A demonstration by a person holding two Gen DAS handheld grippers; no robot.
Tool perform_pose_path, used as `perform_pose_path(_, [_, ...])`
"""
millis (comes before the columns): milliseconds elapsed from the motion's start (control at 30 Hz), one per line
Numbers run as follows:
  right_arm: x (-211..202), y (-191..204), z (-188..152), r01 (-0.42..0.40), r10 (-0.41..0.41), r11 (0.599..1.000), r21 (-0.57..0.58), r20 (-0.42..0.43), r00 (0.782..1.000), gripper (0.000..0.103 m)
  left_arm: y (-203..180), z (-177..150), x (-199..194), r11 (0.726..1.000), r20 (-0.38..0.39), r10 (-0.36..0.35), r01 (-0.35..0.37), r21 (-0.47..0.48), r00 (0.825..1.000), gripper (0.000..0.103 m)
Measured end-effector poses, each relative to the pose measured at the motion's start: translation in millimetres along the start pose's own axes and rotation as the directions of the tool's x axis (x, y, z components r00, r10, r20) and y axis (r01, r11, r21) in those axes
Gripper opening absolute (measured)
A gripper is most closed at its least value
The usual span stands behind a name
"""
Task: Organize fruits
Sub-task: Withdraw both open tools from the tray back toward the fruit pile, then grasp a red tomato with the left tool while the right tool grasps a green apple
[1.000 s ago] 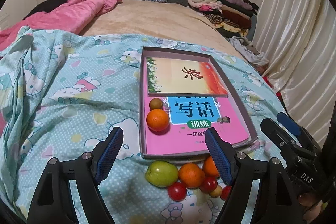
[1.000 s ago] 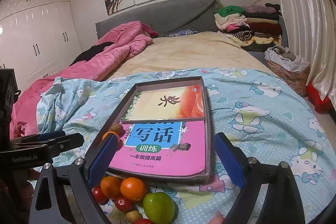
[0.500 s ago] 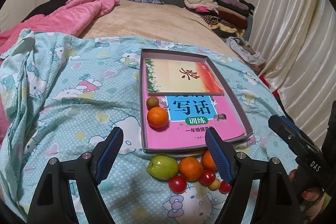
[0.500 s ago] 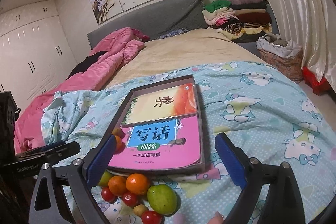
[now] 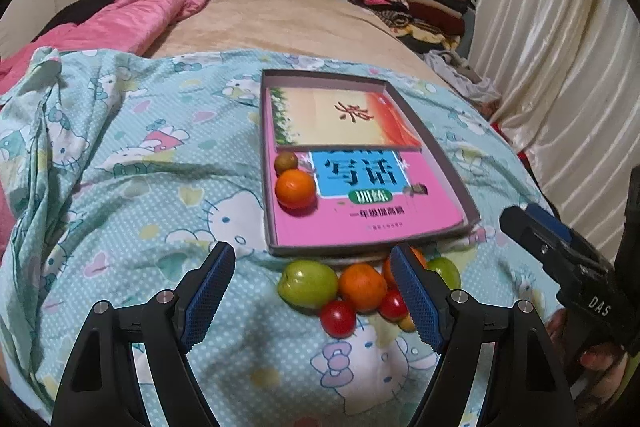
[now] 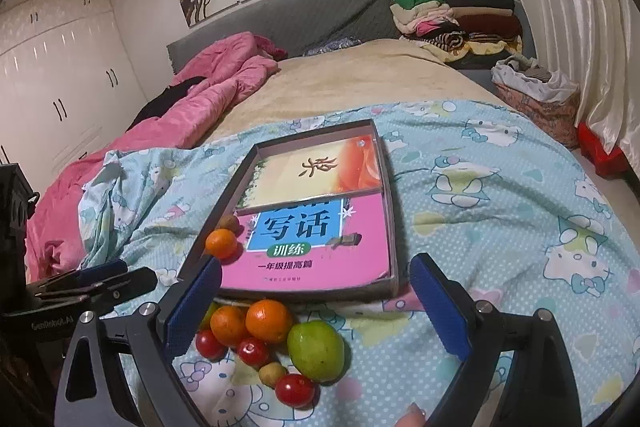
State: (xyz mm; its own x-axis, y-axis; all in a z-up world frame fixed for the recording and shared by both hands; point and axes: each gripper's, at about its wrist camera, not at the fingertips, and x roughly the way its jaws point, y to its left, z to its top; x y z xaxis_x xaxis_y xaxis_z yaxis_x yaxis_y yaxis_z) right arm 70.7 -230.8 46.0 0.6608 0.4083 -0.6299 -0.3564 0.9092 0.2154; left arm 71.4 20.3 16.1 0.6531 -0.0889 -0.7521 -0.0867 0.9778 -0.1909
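Fruit pile (image 5: 352,287) ahead of both wide, empty claws, left claw (image 5: 312,295) and right claw (image 6: 316,307), could be scattered across the soft bed (image 5: 140,187) by a careless nudge.

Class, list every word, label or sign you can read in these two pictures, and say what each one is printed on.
"写话" on the blue panel of the pink workbook in the tray.
"训练" on its green badge.
"一年级提高篇" below that.
The bottom line of print: too small to read.
One brush character on the orange book: not legible.
"DAS" on the right gripper.
"GenRobot.AI" on the left gripper.
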Motion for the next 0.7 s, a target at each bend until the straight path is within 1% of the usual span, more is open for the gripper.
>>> perform_pose_path(333, [-0.6,4.6,-4.9,0.027,-0.027,0.999,-0.03,-0.01,1.0,0.095,-3.9,-7.1,0.7,1.0,-0.032,-0.002,0.003,0.022,0.999,0.081])
perform_pose_path(500, [2.9,4.5,-10.5,0.049,-0.051,0.998,-0.044,-0.046,0.998,0.095,-3.6,-12.1,6.1,1.0,-0.065,-0.001,0.002,0.018,0.998,0.081])
perform_pose_path(700, [4.3,5.8,-13.6,0.055,-0.059,0.997,-0.062,-0.059,0.997,0.095,-3.9,-17.0,9.3,1.0,-0.095,0.005,-0.003,0.02,0.995,0.081])
